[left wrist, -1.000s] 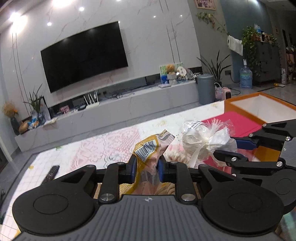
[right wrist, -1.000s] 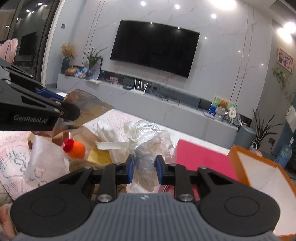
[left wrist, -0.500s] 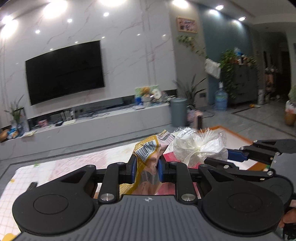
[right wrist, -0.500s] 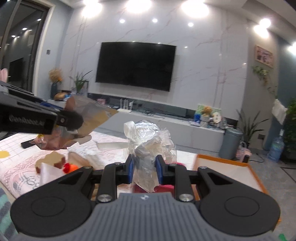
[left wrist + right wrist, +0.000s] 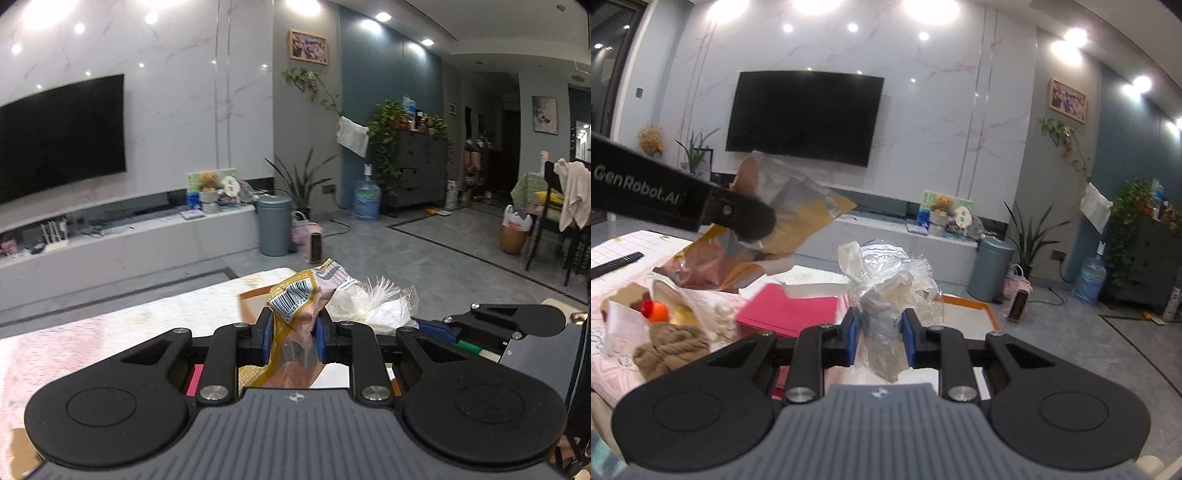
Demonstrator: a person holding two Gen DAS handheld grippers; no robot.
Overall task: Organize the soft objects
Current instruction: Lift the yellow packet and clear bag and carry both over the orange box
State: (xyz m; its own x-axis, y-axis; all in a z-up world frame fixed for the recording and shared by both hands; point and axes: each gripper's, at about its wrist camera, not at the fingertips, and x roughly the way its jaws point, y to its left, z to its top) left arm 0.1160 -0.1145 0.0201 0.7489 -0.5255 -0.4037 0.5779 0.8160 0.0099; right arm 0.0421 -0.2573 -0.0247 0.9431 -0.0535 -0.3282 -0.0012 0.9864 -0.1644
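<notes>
Left wrist: snack packet [image 5: 295, 314] seemingly upright between tongs [image 5: 293, 341]

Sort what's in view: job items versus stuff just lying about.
Job: snack packet in left gripper; clear plastic bag in right gripper; orange-rimmed box; brown yarn.
Lying about: remote, TV, grey bin, water bottle.

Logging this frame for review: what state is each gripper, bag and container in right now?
Left gripper: shut on the snack packet, held off the table.
Right gripper: shut on the clear plastic bag, held aloft.
Orange-rimmed box: open.
Pink folder: closed, lying flat.
Grey bin: lid on.
TV: off.
</notes>
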